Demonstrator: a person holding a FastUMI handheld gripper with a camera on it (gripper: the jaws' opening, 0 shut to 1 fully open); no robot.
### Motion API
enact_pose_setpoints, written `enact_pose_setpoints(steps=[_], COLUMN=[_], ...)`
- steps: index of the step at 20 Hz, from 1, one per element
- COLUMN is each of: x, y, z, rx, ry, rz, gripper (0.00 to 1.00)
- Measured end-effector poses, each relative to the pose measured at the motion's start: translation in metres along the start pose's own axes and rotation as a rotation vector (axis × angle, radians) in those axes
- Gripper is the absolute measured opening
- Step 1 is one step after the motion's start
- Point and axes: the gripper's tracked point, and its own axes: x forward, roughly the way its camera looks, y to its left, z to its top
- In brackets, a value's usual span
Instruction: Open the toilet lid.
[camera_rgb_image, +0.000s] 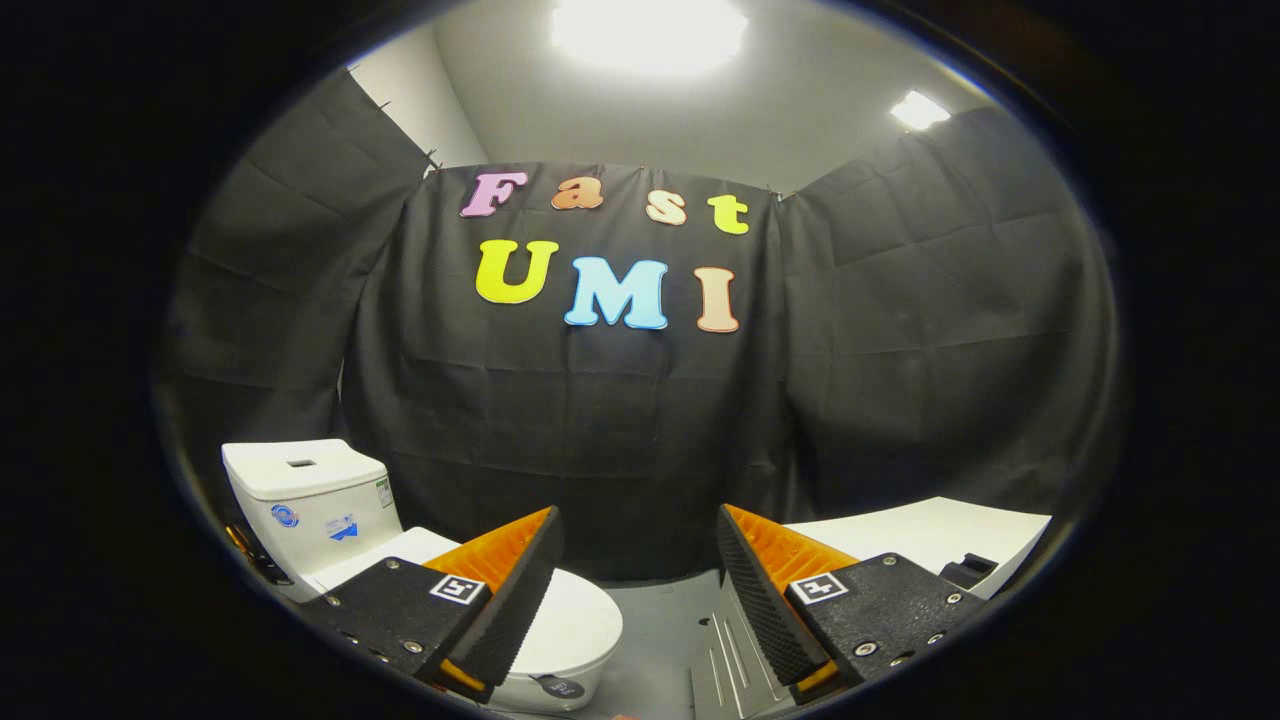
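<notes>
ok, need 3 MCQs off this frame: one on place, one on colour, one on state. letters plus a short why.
1. Where is the toilet relative to the gripper?
A. ahead, on the left finger's side
B. between the fingers
C. beyond the right finger

2. What colour is the toilet lid?
A. black
B. white
C. blue

3. What state is the lid in?
A. raised against the tank
B. removed
C. down, closed over the bowl

Answers:
1 A, the tank and bowl sit behind and beside the left finger.
2 B, the lid shows white like the tank.
3 C, the lid lies flat on the bowl, and the gripper's fingers are spread apart, holding nothing.
</notes>
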Motion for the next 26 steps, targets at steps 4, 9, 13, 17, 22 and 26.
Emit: enact_pose_setpoints(steps=[4, 9, 13, 17, 22, 26], x=[0.0, 0.001, 0.011, 0.014, 0.005, -0.005], y=[-0.002, -0.005, 0.003, 0.027, 0.054, 0.062], z=[0.002, 0.009, 0.022, 0.008, -0.039, -0.074], rx=[0.003, 0.019, 0.069, 0.283, 0.429, 0.542], ry=[-0.005, -0.023, -0.051, -0.056, 0.021, 0.087], rz=[-0.009, -0.028, -0.038, -0.044, -0.095, -0.133], gripper=[0.95, 0.95, 0.95, 0.95, 0.96, 0.96])
